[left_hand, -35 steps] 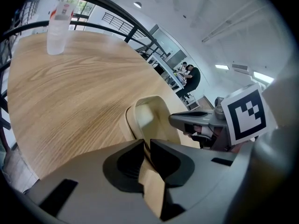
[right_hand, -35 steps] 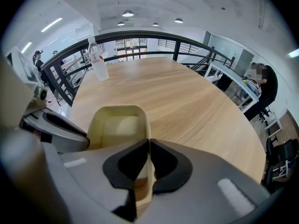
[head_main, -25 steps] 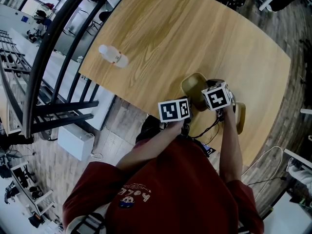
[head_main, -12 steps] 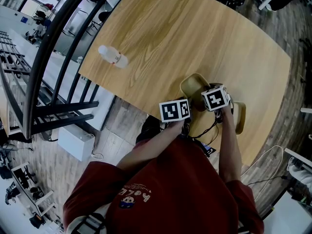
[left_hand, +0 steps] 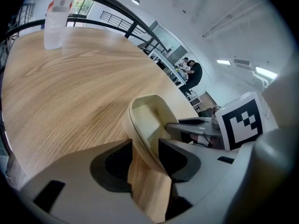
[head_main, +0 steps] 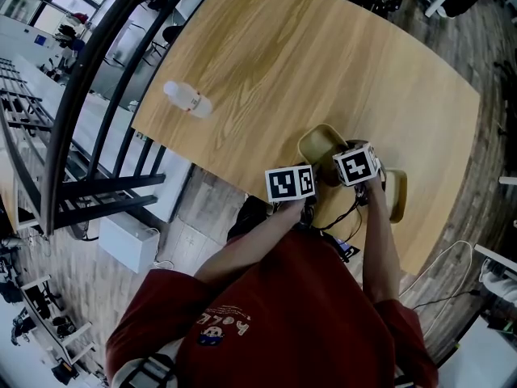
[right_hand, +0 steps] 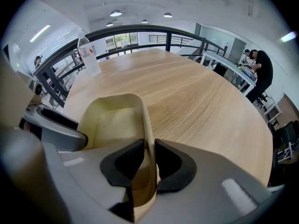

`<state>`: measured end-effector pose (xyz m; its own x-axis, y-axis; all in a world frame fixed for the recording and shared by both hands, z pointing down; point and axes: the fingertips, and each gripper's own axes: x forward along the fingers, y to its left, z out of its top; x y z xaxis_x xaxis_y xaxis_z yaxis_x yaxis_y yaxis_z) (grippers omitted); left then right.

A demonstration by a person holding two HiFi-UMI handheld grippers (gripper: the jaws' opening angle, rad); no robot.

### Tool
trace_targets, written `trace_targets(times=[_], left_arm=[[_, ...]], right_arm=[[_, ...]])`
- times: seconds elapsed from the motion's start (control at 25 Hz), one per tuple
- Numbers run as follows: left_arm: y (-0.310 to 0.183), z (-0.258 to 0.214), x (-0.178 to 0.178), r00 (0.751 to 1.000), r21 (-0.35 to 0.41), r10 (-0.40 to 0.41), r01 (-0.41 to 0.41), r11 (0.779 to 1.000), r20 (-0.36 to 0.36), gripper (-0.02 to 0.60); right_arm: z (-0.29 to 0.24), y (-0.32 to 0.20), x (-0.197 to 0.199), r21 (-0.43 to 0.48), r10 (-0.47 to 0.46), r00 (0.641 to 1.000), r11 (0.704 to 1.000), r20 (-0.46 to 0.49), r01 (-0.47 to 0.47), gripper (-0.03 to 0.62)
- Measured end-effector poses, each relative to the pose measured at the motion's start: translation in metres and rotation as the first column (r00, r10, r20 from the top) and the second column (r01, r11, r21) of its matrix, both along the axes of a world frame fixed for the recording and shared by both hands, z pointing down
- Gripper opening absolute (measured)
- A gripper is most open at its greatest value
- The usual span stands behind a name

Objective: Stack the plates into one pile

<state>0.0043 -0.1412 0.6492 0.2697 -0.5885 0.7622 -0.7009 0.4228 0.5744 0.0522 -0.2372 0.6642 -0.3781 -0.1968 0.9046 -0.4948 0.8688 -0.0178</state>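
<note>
A cream squarish plate point(left_hand: 148, 120) point(right_hand: 117, 120) point(head_main: 321, 145) sits near the table's front edge, between both grippers. My left gripper point(left_hand: 145, 155) is open; its jaws have just been opening and stand wide on either side of the plate's near rim. My right gripper point(right_hand: 149, 157) is open too. Its jaws have just been opening and lie close on each side of the plate's thin right rim. Part of a second yellowish plate point(head_main: 397, 196) shows beside the right arm. How the two plates lie on each other is hidden by the marker cubes point(head_main: 289, 183).
A clear plastic bottle point(head_main: 187, 98) point(left_hand: 58, 15) point(right_hand: 88, 55) is at the table's far left edge. The round wooden table point(head_main: 323, 55) stretches beyond the plates. A black railing point(head_main: 97, 79) runs past its left side. People sit at desks in the background point(right_hand: 259, 64).
The right gripper's cube has shifted slightly down toward the plate. The left cube, the plates and the bottle are where they were.
</note>
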Motion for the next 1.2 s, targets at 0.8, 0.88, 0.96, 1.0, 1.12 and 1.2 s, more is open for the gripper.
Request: trace_targets(times=[0.8, 0.88, 0.96, 1.0, 1.12, 1.2], left_arm=[[0.003, -0.042, -0.035, 0.984, 0.134, 0.066, -0.089, 0.987, 0.165, 0.161], [0.002, -0.051, -0.042, 0.974, 0.168, 0.079, -0.116, 0.979, 0.213, 0.161], [-0.001, -0.063, -0.047, 0.962, 0.211, 0.098, -0.154, 0.965, 0.256, 0.161], [-0.004, -0.070, -0.049, 0.955, 0.233, 0.109, -0.176, 0.956, 0.276, 0.161], [-0.012, -0.091, -0.054, 0.926, 0.302, 0.136, -0.250, 0.920, 0.352, 0.161], [-0.018, -0.107, -0.055, 0.903, 0.359, 0.146, -0.303, 0.883, 0.404, 0.161]], right_arm=[[-0.078, -0.004, 0.031, 0.166, 0.252, 0.932, 0.939, 0.260, -0.300, 0.080], [-0.085, 0.000, 0.034, 0.178, 0.288, 0.911, 0.920, 0.295, -0.348, 0.080], [-0.091, 0.005, 0.040, 0.185, 0.323, 0.890, 0.900, 0.321, -0.394, 0.080], [-0.094, 0.007, 0.043, 0.189, 0.341, 0.879, 0.889, 0.333, -0.416, 0.080], [-0.109, 0.014, 0.053, 0.211, 0.387, 0.838, 0.847, 0.385, -0.488, 0.080], [-0.123, 0.017, 0.059, 0.242, 0.400, 0.808, 0.812, 0.432, -0.531, 0.080]])
